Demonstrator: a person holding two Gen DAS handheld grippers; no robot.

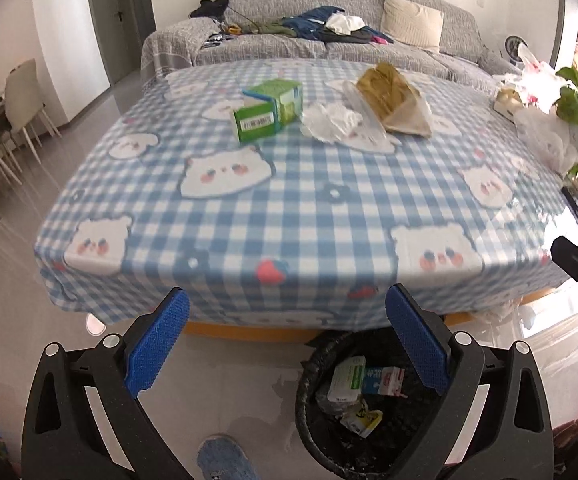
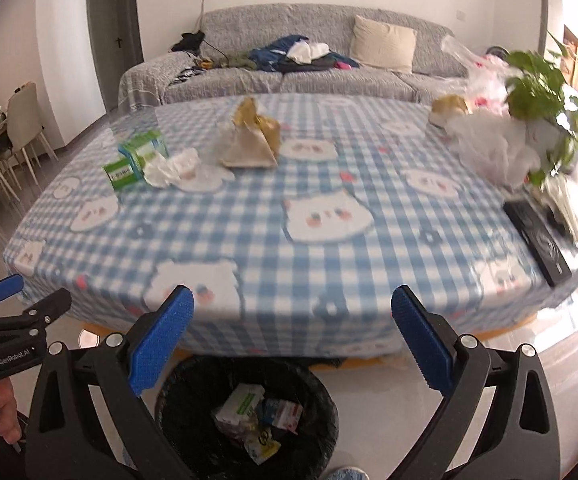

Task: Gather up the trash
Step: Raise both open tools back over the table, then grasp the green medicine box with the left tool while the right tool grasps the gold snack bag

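Trash on the blue-and-white checked tablecloth (image 1: 289, 208): a green-and-white cardboard box (image 1: 267, 110), a crumpled white tissue (image 1: 331, 122) just beside it, and a tan-and-olive paper bag (image 1: 393, 100). A black-lined round waste bin (image 2: 193, 412) on the floor holds small cartons. Left gripper (image 1: 287, 344) and right gripper (image 2: 293, 340): jaws apart, empty, near the table edge.

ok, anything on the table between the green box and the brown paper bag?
Yes: crumpled white tissue lying on clear plastic, between the green box and the brown paper bag. Both wrist views show it; the tissue looks right up against the box.
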